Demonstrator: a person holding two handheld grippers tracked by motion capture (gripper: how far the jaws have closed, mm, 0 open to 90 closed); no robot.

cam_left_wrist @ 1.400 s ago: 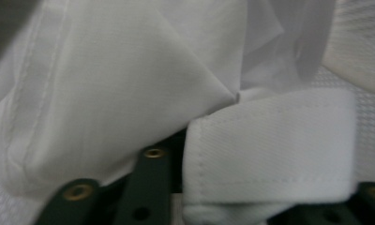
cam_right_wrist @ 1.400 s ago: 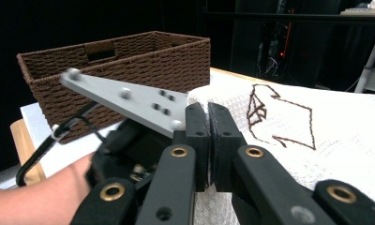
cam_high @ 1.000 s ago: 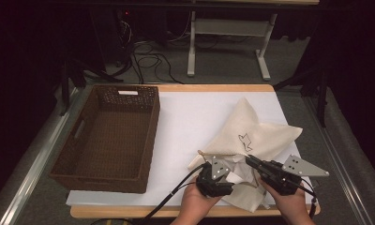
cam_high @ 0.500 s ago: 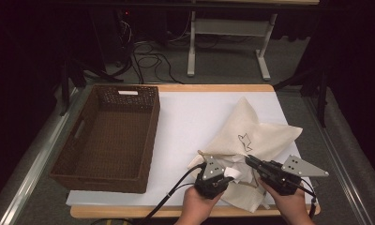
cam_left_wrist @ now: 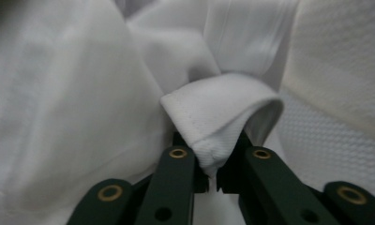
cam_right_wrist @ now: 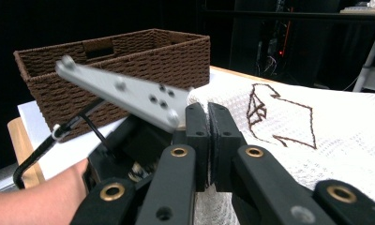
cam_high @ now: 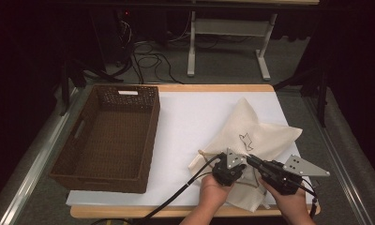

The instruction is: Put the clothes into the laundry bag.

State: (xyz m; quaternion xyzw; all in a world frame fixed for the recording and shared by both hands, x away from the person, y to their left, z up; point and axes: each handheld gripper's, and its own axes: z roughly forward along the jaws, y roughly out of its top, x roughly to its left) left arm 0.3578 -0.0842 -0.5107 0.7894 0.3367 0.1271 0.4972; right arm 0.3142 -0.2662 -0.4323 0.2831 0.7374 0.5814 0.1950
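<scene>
A cream cloth [cam_high: 260, 136] with a brown stitched motif [cam_high: 245, 139] lies crumpled at the table's near right. My left gripper [cam_high: 233, 165] is at its near edge. In the left gripper view its jaws [cam_left_wrist: 213, 176] pinch a hemmed fold of the cloth [cam_left_wrist: 223, 108]; they have just closed on it and eased slightly, with the hem still between the pads. My right gripper [cam_high: 249, 160] points left at the same edge. Its pads [cam_right_wrist: 208, 136] are pressed together against the cloth [cam_right_wrist: 317, 122]; I cannot tell if fabric is caught between them.
A brown wicker basket [cam_high: 148, 136] stands empty on the left half of the white mat [cam_high: 190, 117]; it also appears in the right gripper view [cam_right_wrist: 129, 61]. The left gripper's grey plate [cam_right_wrist: 120, 91] and black cable cross close in front of my right gripper.
My left gripper has shifted right, toward the right gripper, and has taken hold of the cloth's hem. The right gripper has stayed put.
</scene>
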